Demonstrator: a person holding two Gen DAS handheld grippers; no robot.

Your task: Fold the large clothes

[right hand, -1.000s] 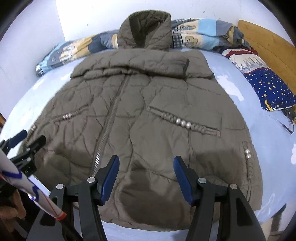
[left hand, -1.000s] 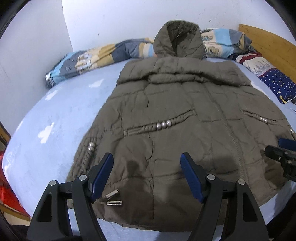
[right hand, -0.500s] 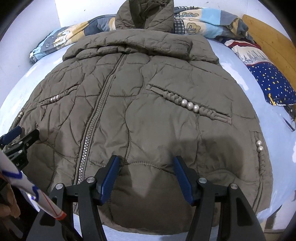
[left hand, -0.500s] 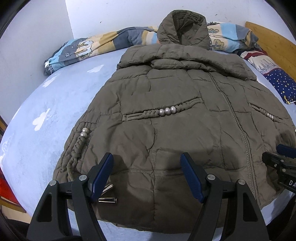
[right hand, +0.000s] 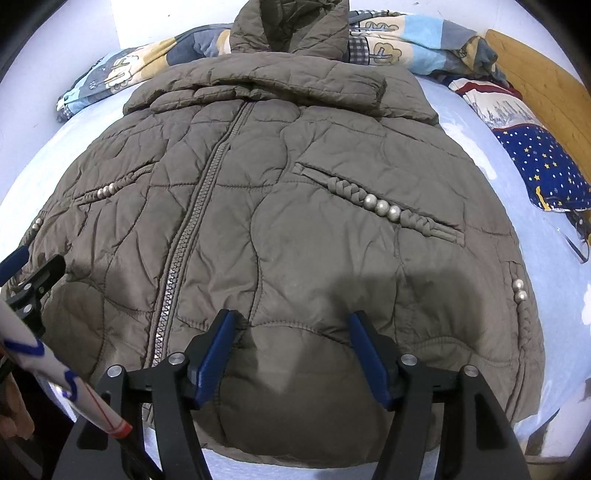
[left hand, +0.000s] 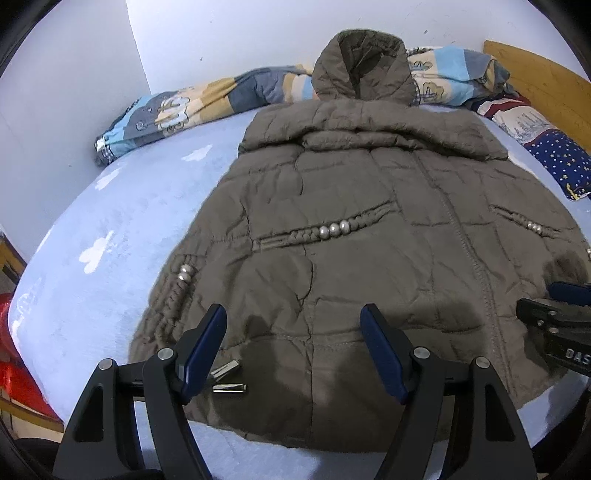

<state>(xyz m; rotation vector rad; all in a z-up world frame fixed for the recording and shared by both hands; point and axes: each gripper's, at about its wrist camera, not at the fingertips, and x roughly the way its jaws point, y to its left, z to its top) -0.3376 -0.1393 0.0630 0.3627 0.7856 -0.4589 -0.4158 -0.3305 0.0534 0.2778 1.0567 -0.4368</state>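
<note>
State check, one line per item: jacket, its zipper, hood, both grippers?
Jacket: spread flat, front up, on the bed.
Zipper: closed.
Hood: propped against the bedding behind.
Left gripper: open, over the hem, holding nothing.
Right gripper: jaws opening, hem between them, ungripped.

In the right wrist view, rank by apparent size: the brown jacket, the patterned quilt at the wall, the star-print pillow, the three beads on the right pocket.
1. brown jacket, fills most of the frame.
2. patterned quilt, partly hidden behind the hood, so its extent is unsure.
3. star-print pillow; it lies nearer, so its gap to the quilt is uncertain.
4. three beads, smallest.
</note>
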